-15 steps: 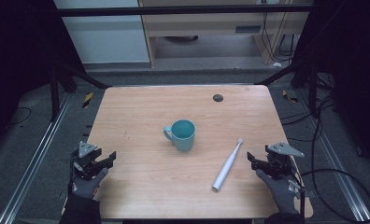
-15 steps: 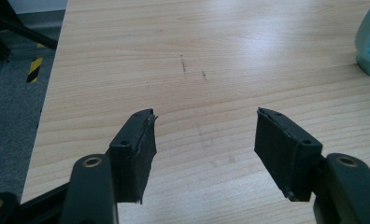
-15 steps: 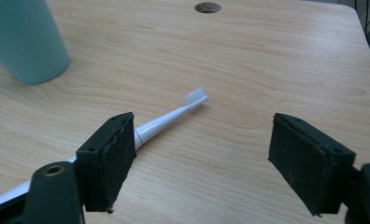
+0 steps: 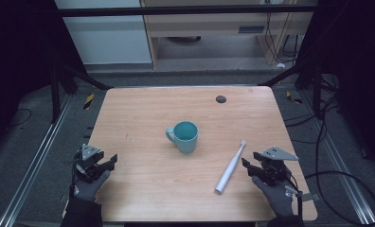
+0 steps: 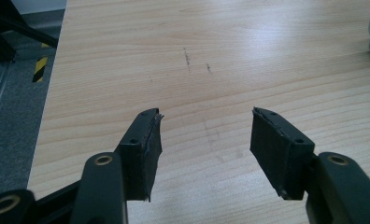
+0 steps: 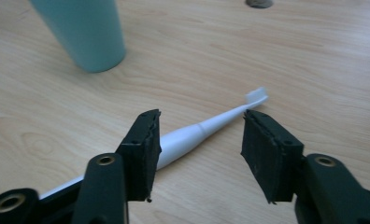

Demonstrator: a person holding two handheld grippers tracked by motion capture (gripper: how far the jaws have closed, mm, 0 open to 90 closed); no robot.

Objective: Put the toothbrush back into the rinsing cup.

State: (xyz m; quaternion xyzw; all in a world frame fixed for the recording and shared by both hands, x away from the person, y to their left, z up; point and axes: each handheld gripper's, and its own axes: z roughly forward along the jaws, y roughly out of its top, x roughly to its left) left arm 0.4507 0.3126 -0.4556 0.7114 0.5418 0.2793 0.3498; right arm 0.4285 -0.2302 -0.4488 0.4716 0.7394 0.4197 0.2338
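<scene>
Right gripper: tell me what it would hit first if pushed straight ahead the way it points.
The right gripper, jaws open, would likely meet the white electric toothbrush lying flat across its path first; the teal mug stands farther off to one side.

A pale wooden counter (image 4: 143, 118) stood on a grey floor (image 4: 29, 137), a small dark round disc (image 4: 220, 99) near its far right corner and faint dark scuffs (image 5: 188, 56) on its left part. Yellow-and-black striped tape (image 4: 88, 101) marked the floor at the left, black cables (image 4: 337, 179) trailed at the right, and a pale cabinet (image 4: 214, 23) stood beyond.
</scene>
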